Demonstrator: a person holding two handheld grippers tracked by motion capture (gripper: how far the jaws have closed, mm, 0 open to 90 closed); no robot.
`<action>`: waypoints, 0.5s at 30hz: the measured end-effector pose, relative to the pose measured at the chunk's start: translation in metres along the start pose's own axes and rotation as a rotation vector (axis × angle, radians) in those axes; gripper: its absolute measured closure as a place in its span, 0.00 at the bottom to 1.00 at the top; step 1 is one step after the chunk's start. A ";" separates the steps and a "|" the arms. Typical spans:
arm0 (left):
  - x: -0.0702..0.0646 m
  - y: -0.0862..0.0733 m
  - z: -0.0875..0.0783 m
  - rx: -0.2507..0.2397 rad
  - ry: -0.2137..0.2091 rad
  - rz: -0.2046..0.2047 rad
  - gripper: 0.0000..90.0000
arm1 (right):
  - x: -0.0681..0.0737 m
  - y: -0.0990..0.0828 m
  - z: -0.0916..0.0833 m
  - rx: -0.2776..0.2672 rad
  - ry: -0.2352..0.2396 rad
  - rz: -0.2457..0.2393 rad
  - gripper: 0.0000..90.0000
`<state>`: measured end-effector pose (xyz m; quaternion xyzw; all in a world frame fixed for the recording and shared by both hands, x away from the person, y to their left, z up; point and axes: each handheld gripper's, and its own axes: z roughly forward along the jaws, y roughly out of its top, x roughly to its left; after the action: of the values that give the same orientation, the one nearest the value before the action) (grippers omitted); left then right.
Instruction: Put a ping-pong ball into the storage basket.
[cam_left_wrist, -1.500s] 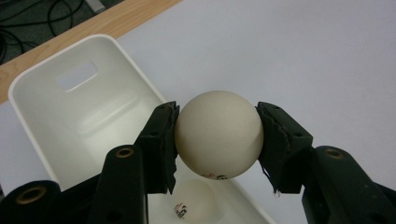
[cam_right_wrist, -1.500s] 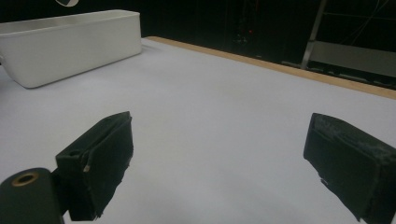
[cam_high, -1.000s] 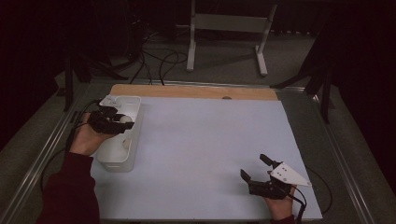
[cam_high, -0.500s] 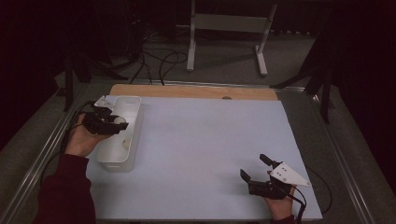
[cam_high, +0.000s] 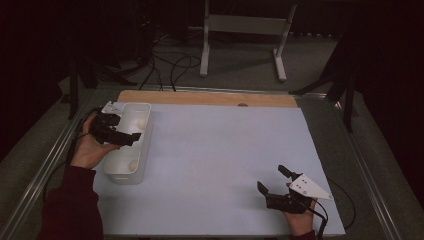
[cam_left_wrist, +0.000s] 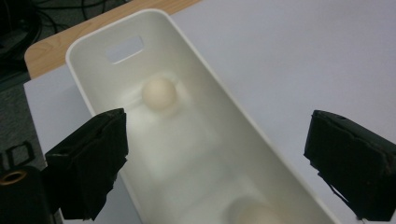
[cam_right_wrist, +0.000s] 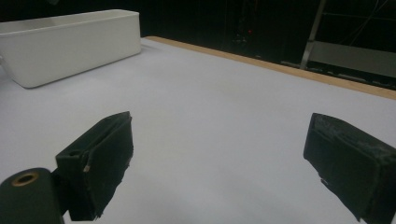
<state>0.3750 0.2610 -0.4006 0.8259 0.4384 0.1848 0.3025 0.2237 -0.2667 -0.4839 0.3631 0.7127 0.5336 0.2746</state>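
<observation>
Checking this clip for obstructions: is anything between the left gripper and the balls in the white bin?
Nothing visible. The left gripper, jaws just opened with nothing between them, hangs over the white bin. One cream ball lies near the far end, another ball at the near edge, both uncovered.

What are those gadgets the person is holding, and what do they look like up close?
Each hand carries a small black claw tool. The left claw and the right claw each have two blocky jaws with matt black pads, rough at the edges. A pale grey three-cornered plate with small dark holes sits atop the right one, and thin black cables trail away. The sleeve is dark red.
</observation>
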 end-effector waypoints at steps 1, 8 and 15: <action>-0.001 0.000 0.000 -0.005 0.003 -0.001 0.07 | 0.000 0.000 0.000 0.000 0.000 0.000 0.09; -0.005 0.002 -0.002 -0.027 -0.022 0.021 0.02 | 0.000 0.000 0.000 0.000 0.000 -0.001 0.09; -0.011 0.004 -0.004 -0.056 -0.038 0.030 0.01 | 0.000 0.000 0.000 0.000 0.001 -0.002 0.09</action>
<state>0.3695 0.2509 -0.3954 0.8270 0.4147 0.1856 0.3312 0.2236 -0.2667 -0.4838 0.3623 0.7130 0.5337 0.2747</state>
